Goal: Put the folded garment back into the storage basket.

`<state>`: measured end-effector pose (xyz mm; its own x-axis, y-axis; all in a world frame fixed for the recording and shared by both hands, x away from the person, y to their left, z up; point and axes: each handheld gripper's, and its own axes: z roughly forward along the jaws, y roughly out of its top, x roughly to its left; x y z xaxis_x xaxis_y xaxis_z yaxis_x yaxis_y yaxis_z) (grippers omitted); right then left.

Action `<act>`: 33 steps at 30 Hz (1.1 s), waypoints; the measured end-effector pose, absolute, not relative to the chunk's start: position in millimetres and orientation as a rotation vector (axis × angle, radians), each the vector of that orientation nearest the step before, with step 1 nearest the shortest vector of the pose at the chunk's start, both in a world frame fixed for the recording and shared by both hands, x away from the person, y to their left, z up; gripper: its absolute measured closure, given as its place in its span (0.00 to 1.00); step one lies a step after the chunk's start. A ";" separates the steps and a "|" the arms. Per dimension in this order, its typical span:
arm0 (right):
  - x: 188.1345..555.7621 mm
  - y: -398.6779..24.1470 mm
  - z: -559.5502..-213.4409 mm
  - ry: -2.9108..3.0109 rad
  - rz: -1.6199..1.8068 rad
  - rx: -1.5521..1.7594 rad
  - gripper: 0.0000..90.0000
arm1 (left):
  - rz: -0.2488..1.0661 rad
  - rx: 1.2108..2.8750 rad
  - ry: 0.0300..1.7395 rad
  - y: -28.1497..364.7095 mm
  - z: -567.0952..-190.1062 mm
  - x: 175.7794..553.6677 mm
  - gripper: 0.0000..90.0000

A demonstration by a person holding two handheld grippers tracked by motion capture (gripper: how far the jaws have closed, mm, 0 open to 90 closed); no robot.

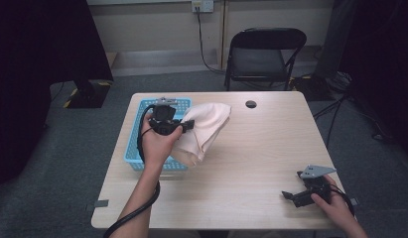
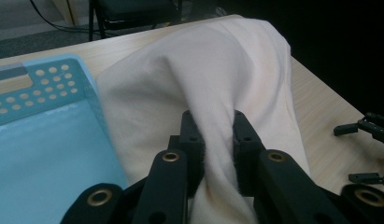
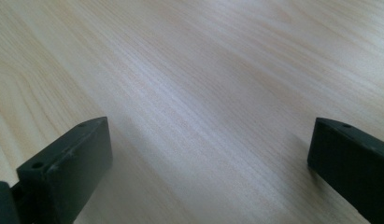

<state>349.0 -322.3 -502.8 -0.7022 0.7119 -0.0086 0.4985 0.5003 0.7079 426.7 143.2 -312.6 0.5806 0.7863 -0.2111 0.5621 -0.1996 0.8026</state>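
From above, I cannot make out the tips of my left gripper (image 1: 187,125): the hand (image 1: 159,141) wraps the body, and the cloth (image 1: 204,130) covers the jaw ends. The cloth's lower edge drapes over the right side of the basket (image 1: 133,146), so that wall is hidden and I cannot tell how much fabric sits inside and how much on the table (image 1: 261,148). My forearm also covers the basket's near corner.

The left gripper view settles what the high view leaves open. There, the left gripper (image 2: 213,140) has its jaws drawn close together with a ridge of the cloth (image 2: 217,70) pinched between them; the fabric rises from the jaws in a tented fold, then spreads out toward the far table edge. The basket (image 2: 40,112) lies to the left in this view, its perforated wall and pale blue floor visible, and the cloth overlaps its near rim. At the right edge I catch dark parts of the other gripper, cut off by the frame.

In the high view, the right gripper (image 1: 290,196) rests near the table's front right corner, well apart from the cloth, held by my right hand (image 1: 335,206). Its grey plate (image 1: 315,171) sits on top. In the right gripper view, the right gripper (image 3: 208,154) has its jaws spread wide, with bare wood (image 3: 203,70) between them.
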 end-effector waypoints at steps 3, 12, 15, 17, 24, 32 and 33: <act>349.0 -322.3 -502.8 2.448 1.010 1.019 0.00 | 0.316 1.871 1.100 148.2 -311.7 426.3 0.88; 349.0 -322.3 -502.8 2.448 1.011 1.019 0.00 | 0.333 1.823 1.143 160.1 -312.4 428.6 0.88; 348.9 -322.3 -502.7 2.448 1.011 1.020 0.00 | 0.346 1.812 1.155 163.4 -312.1 428.7 0.88; 348.9 -322.3 -502.8 2.448 1.011 1.020 0.00 | 0.354 1.797 1.166 166.1 -312.3 428.9 0.88; 348.9 -322.3 -502.8 2.448 1.011 1.020 0.00 | 0.385 1.762 1.209 177.1 -314.9 430.3 0.88; 348.9 -322.3 -502.7 2.448 1.010 1.020 0.00 | 0.411 1.737 1.248 184.1 -317.3 430.0 0.88; 348.9 -322.3 -502.8 2.448 1.011 1.020 0.00 | 0.414 1.736 1.253 184.6 -317.2 430.0 0.88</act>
<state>348.9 -322.3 -502.8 -0.7020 0.7121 -0.0077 0.4993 0.4999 0.7076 430.0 184.6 -317.2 0.4237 0.8753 -0.2331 0.5640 -0.0535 0.8241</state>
